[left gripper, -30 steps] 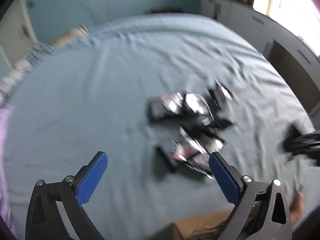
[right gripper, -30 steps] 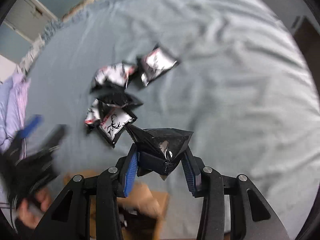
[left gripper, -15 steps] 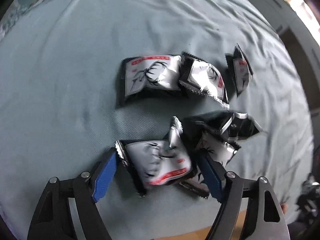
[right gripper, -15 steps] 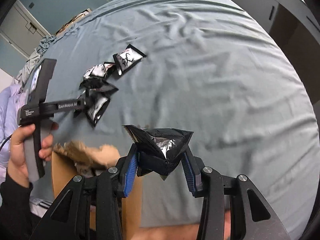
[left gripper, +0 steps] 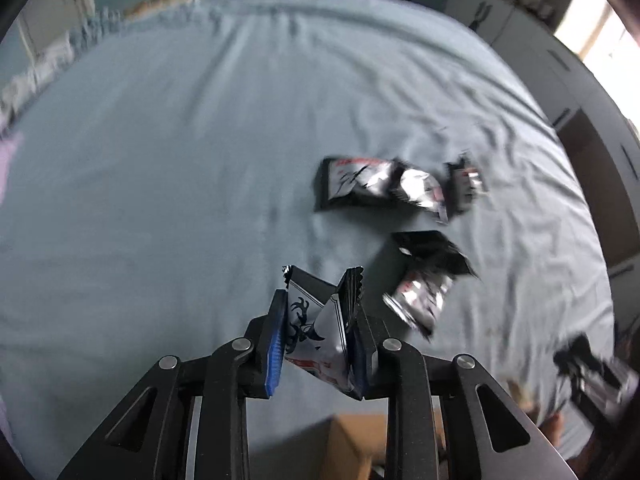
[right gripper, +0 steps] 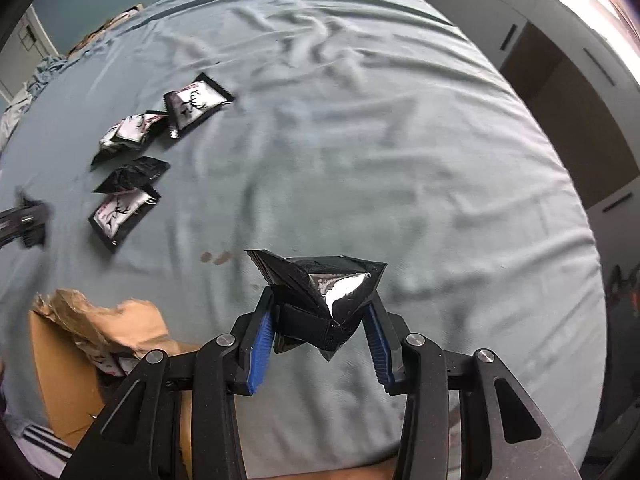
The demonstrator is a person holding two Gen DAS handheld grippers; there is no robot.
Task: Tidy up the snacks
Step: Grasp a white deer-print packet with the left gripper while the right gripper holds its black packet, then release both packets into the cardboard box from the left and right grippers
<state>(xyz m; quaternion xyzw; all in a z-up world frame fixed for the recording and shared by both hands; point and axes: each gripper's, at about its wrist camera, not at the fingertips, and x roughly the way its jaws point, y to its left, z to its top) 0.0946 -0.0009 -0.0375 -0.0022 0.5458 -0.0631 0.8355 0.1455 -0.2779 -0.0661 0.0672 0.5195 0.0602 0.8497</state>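
Left wrist view: left claw (left gripper: pixel 320 332) just closed on a deer-print snack packet (left gripper: pixel 316 336); right claw (right gripper: pixel 320 336) pinches a black packet (right gripper: pixel 320 292). Next, drop both into the cardboard box (right gripper: pixel 64 372) at 8 o'clock.

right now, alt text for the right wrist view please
The right gripper holds a crumpled black snack packet above a blue-grey bedsheet. Five more packets lie scattered at upper left, and an open cardboard box sits at lower left.
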